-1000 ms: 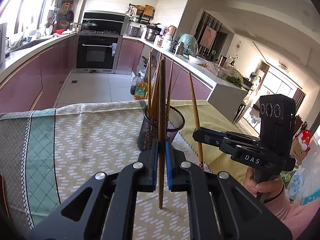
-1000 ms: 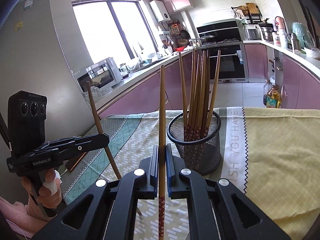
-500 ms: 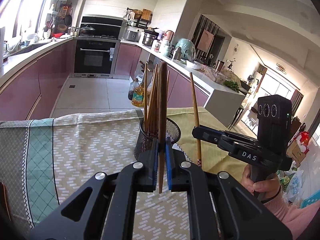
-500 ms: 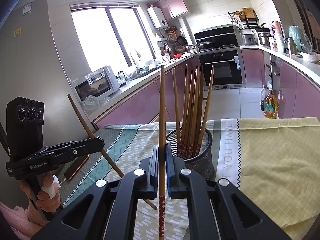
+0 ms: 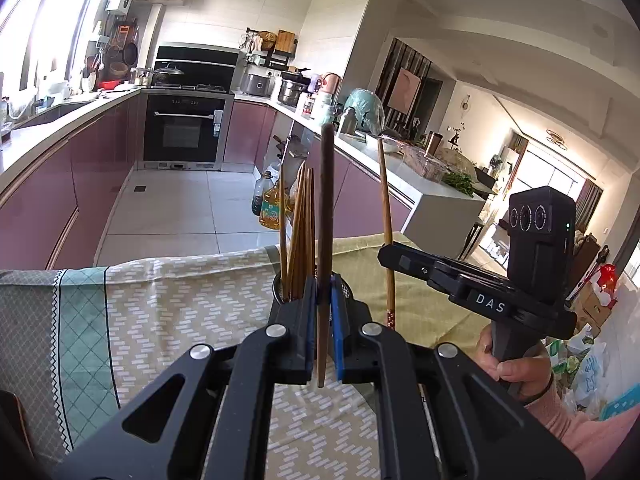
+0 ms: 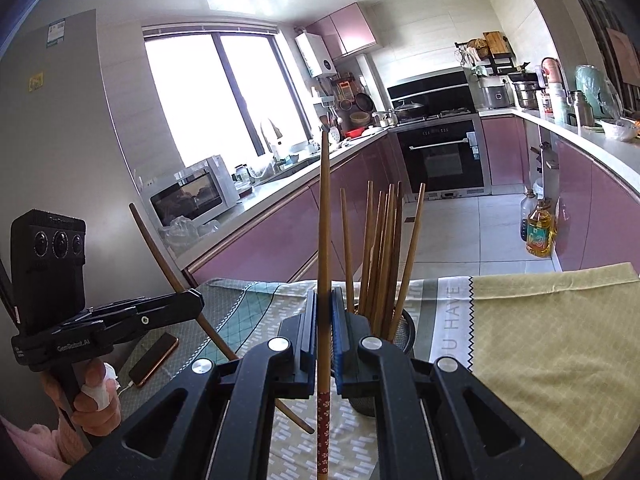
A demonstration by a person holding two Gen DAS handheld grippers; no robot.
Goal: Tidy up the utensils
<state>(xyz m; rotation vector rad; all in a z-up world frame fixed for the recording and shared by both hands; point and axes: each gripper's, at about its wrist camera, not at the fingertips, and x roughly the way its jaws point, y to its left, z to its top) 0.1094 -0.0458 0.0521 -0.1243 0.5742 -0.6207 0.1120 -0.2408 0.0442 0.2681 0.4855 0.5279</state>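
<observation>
Above tablecloth (image 5: 168, 320), each gripper clamping a chopstick (image 5: 325, 216)

A home kitchen: beyond the jaws, a built-in oven (image 5: 184, 132) under a stove, pink cabinets (image 6: 280, 236), a countertop microwave (image 6: 192, 196), pots, and a cloth-covered table (image 5: 160, 304) below.

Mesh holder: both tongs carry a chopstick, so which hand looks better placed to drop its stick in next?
Probably right. Its chopstick stands upright beside the mesh holder, while the left tongs hold their chopstick tilted when seen from the right wrist.
</observation>
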